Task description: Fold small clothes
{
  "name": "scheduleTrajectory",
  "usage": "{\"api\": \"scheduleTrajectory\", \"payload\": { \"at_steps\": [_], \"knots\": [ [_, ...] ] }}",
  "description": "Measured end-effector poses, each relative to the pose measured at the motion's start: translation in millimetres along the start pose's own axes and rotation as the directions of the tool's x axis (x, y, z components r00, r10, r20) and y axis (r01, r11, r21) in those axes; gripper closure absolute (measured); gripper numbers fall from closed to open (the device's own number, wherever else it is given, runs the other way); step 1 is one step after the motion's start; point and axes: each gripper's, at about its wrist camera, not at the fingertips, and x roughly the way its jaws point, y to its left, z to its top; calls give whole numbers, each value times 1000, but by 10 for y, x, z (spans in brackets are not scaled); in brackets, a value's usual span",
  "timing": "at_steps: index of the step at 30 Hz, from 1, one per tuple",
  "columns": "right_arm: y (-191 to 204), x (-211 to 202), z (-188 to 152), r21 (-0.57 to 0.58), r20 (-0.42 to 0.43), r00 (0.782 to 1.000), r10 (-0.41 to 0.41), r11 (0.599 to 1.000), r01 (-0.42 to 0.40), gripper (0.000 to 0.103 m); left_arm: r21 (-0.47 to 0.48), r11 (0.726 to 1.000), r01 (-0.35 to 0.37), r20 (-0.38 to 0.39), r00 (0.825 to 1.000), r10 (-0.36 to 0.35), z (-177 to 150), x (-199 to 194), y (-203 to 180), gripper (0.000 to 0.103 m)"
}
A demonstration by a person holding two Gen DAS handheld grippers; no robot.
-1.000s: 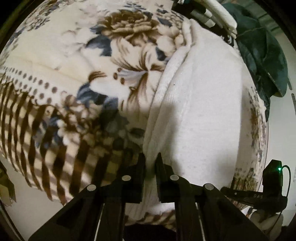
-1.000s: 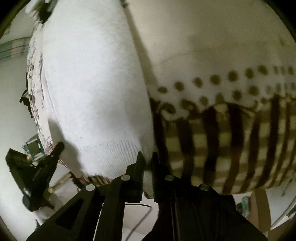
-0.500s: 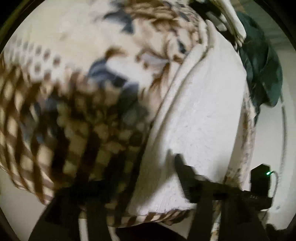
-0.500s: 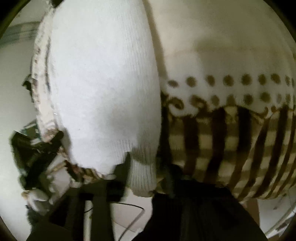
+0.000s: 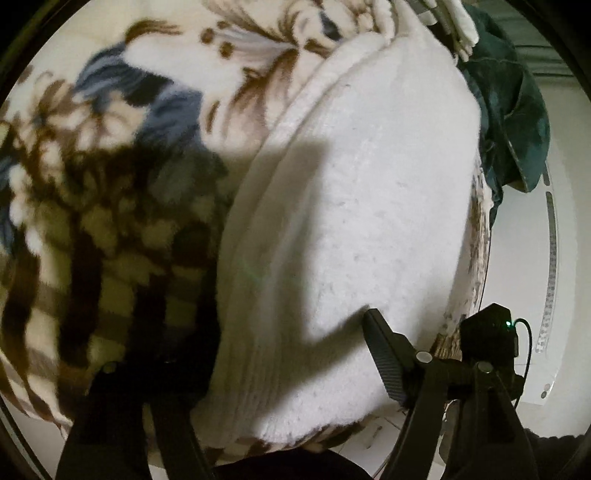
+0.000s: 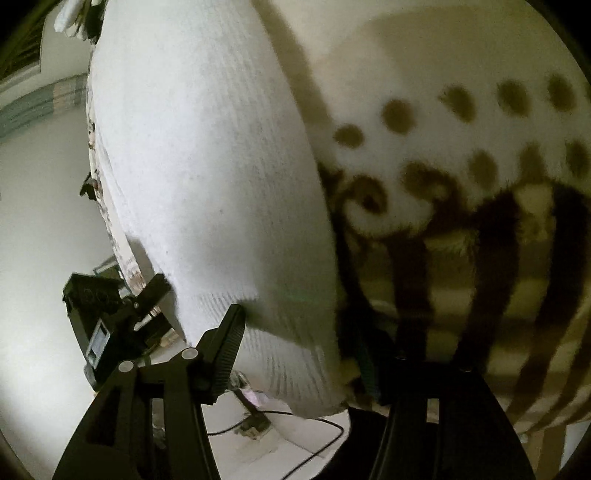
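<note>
A white knitted garment lies folded in a long band on a floral and striped blanket. My left gripper is open, its jaws wide apart over the garment's near ribbed end; the left finger is lost in shadow. In the right wrist view the same garment fills the left half. My right gripper is open too, its jaws spread on either side of the garment's ribbed hem. The other gripper shows at the left there, and at the right in the left wrist view.
The blanket covers the work surface, with dots and dark stripes near its edge. A dark green cloth and a striped pile lie at the far end. A cable runs on the pale floor below the edge.
Both grippers were shut on the garment's near edge one second ago. They have opened wide and let it go. The garment lies flat on the blanket.
</note>
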Motion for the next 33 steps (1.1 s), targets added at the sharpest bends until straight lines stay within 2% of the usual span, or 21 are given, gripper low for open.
{"api": "scheduleTrajectory", "payload": {
  "at_steps": [2, 3, 4, 5, 8, 13, 16, 20, 22, 26, 29, 33],
  "knots": [
    [-32, 29, -4, 29, -22, 999, 47, 998, -47, 44, 14, 1000, -6, -7, 1000, 6, -81, 13, -44, 86],
    [-57, 34, -11, 43, -24, 998, 64, 997, -63, 45, 14, 1000, -14, -4, 1000, 14, -119, 6, -50, 87],
    [-98, -57, 33, 54, -28, 997, 76, 996, -74, 52, 13, 1000, -20, 8, 1000, 20, -137, 10, -57, 87],
    [-96, -35, 43, 63, -31, 996, 79, 995, -77, 69, 6, 1000, -23, 19, 1000, 23, -154, 3, -62, 88],
    [-151, -114, 22, 86, -7, 996, 90, 992, -89, 86, -24, 1000, -12, 38, 999, 13, -186, -49, -68, 90],
    [96, -424, -158, 33, 65, 993, 101, 994, -103, 91, -36, 998, 47, 77, 996, -44, -231, -372, -139, 90],
    [340, -698, -239, -31, 114, 987, 113, 993, -110, 91, 2, 998, 60, 96, 994, -60, -173, -609, -317, 91],
    [735, -1122, -137, -118, 193, 975, 112, 989, -90, 91, 76, 995, 72, 134, 988, -81, 31, -861, -698, 91],
    [1007, -1369, 14, -164, 247, 962, 118, 983, -79, 91, 103, 991, 84, 160, 982, -100, 227, -916, -914, 91],
    [1517, -1749, 493, -230, 336, 933, 128, 972, -50, 91, 129, 980, 150, 216, 961, -175, 919, -938, -1283, 90],
    [1808, -2022, 1067, -249, 401, 908, 122, 968, -20, 91, 145, 973, 177, 242, 948, -209, 1559, -799, -1512, 90],
    [2173, -2177, 2034, -236, 472, 877, 85, 971, 33, 91, 152, 973, 174, 247, 947, -208, 2466, -453, -1722, 90]
  ]
}}
